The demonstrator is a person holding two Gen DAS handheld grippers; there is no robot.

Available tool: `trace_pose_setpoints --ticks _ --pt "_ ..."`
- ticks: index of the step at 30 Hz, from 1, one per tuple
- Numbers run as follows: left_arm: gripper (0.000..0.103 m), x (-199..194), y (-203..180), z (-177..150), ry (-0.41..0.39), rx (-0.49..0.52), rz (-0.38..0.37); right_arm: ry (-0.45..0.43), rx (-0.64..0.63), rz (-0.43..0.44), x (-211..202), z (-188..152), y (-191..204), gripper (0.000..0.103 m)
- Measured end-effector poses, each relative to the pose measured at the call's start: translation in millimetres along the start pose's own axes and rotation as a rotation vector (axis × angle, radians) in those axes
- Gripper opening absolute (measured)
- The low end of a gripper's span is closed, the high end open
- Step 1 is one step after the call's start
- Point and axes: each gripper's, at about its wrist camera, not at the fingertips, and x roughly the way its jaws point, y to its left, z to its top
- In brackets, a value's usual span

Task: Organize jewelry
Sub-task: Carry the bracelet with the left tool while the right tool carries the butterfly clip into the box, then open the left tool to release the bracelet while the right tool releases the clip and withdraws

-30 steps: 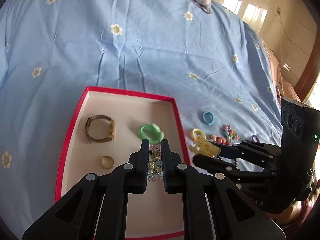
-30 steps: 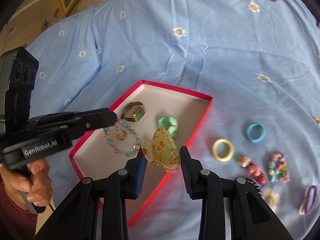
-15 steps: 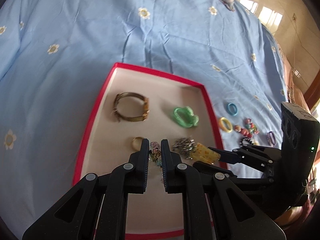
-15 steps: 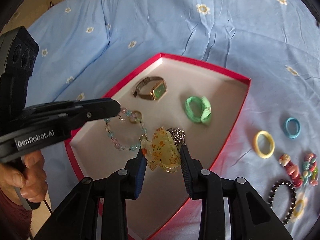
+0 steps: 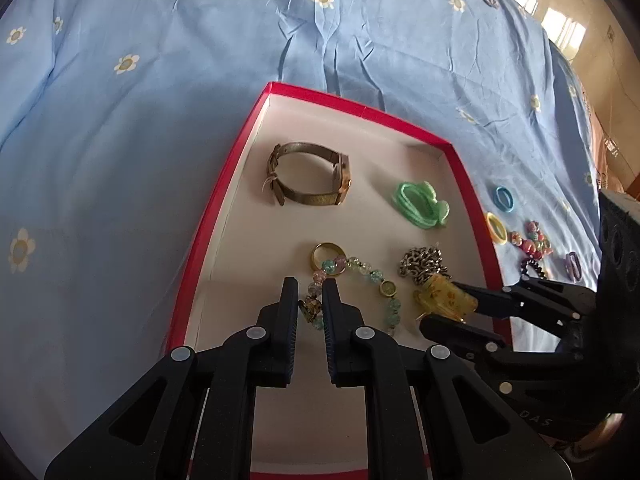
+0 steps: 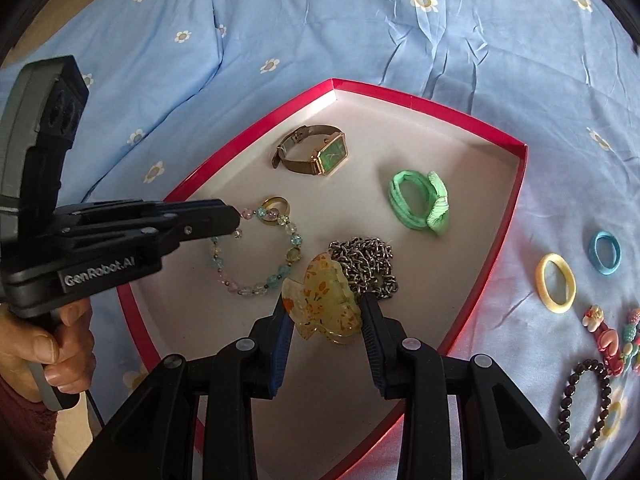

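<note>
Holding two pieces over the red box (image 6: 516,184) right now. My left gripper (image 5: 310,304) is pinched shut on one end of the beaded bracelet (image 6: 256,258), with the rest of the strand draped on the box floor beside the gold ring (image 6: 274,205). My right gripper (image 6: 322,312) is clamped on the yellow flowered hair clip (image 6: 318,300), hanging just above the box floor next to the silver chain (image 6: 366,262).

The bracelet is floppy and light, so it'll sag and swing; grabbing it by a bead or two works fine. That clip looks like hard, glossy plastic, probably slick and a bit brittle, so I'd squeeze across its flat sides and not too hard.

Further out in the box there's the green-faced watch (image 6: 316,156) and a green scrunchie (image 6: 420,204). Outside, on the blue daisy bedsheet (image 6: 360,20), sit a yellow hair tie (image 6: 555,283), a blue hair tie (image 6: 605,252), a dark bead bracelet (image 6: 586,404) and some colourful clips (image 6: 612,340). Soft bed, so the box may tip if pressed.
</note>
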Motion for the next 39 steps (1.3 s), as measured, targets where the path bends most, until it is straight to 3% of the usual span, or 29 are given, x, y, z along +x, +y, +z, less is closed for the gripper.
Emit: trace_pose_setpoints --ticks 9,22,39 --pt "0.012 0 -4 -1 0.008 0.013 0.018 0.004 0.008 0.011 0 0 -1 0.035" --pt "0.041 -22 -11 -1 -0.029 -0.016 0.006 -0.065 0.059 0.042 -34 -4 -10 0.045" --pt "0.048 -33 -68 -7 -0.034 0.037 -0.064 -0.158 0.223 -0.039 -106 -40 -70 0.049"
